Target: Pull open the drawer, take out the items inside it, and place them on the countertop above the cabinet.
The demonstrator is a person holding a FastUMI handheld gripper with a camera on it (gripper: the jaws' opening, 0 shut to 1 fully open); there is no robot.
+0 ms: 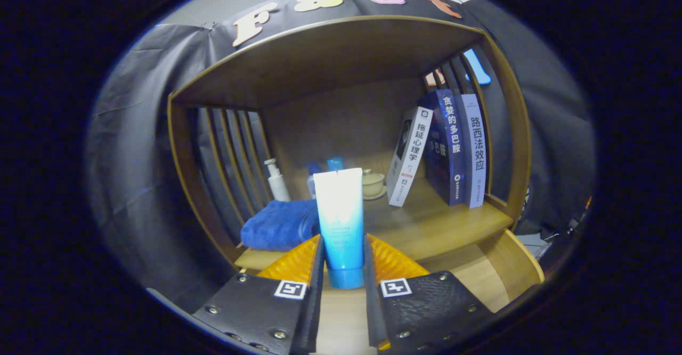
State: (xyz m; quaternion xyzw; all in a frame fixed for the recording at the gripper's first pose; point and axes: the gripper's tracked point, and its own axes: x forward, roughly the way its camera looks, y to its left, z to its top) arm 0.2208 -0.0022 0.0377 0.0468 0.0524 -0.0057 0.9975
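Two fingers frame the shot, and the gripper (343,261) is closed in on a tube (340,222), one finger pressed to each side of its lower body. The tube stands cap-down and upright between them, pale at the top and fading to blue near the cap. Whether the cap rests on the countertop (426,227) or hangs just above it, I can't tell from here.

Beyond the fingers sits a wooden shelf unit with slatted sides. Just left of the tube lies a folded blue towel (277,230), and behind that a white pump bottle (277,182) stands near the left slats. Peeking out behind the tube's top are a blue bottle (313,179) and a small lidded cup (372,183) on a saucer. Over on the right, three books (445,150) stand together, the leftmost one tilted against its neighbours.
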